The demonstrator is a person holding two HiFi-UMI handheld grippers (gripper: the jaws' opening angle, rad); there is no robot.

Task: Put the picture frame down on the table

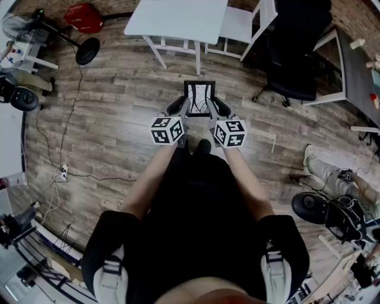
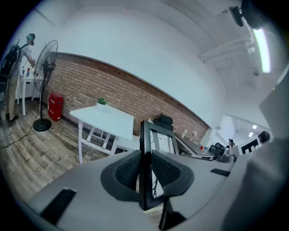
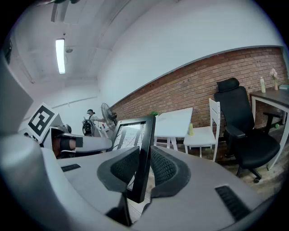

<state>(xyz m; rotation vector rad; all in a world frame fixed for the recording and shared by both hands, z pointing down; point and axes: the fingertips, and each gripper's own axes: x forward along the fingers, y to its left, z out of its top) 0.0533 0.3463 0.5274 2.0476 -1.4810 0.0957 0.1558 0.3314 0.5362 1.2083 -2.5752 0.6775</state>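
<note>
1. Picture frame (image 1: 199, 98): black, with a pale print of dark lines. It is held in the air between the two grippers, above the wood floor (image 1: 119, 119). It is not on the white table (image 1: 178, 18). In the head view it sits clear of the table's near edge, opposite the right half of that edge and inside the near right corner.

2. Left gripper (image 1: 181, 107): in the left gripper view (image 2: 145, 168) its jaws are closed to the thickness of the frame's left rail (image 2: 145, 135). Both ribbed pads (image 2: 128, 170) press against that rail. The frame is seen edge-on and stands upright above the jaws.

3. Right gripper (image 1: 217, 107): in the right gripper view (image 3: 143, 168) its jaws are likewise clamped on the frame's right rail (image 3: 146, 135), with one pad on each face. The frame leans slightly from vertical in this view.

4. Table: the top is bare apart from a small green item (image 2: 102, 102) near the far edge. Seen from the grippers, the table (image 2: 106, 118) lies beyond the frame, in front of a brick wall (image 2: 126, 94).

5. Surroundings: a white chair (image 1: 243, 24) stands at the table's right edge. A black office chair (image 1: 297, 53) stands further right, and a standing fan (image 2: 45, 63) and a red container (image 1: 83, 16) are beyond the left edge.
</note>
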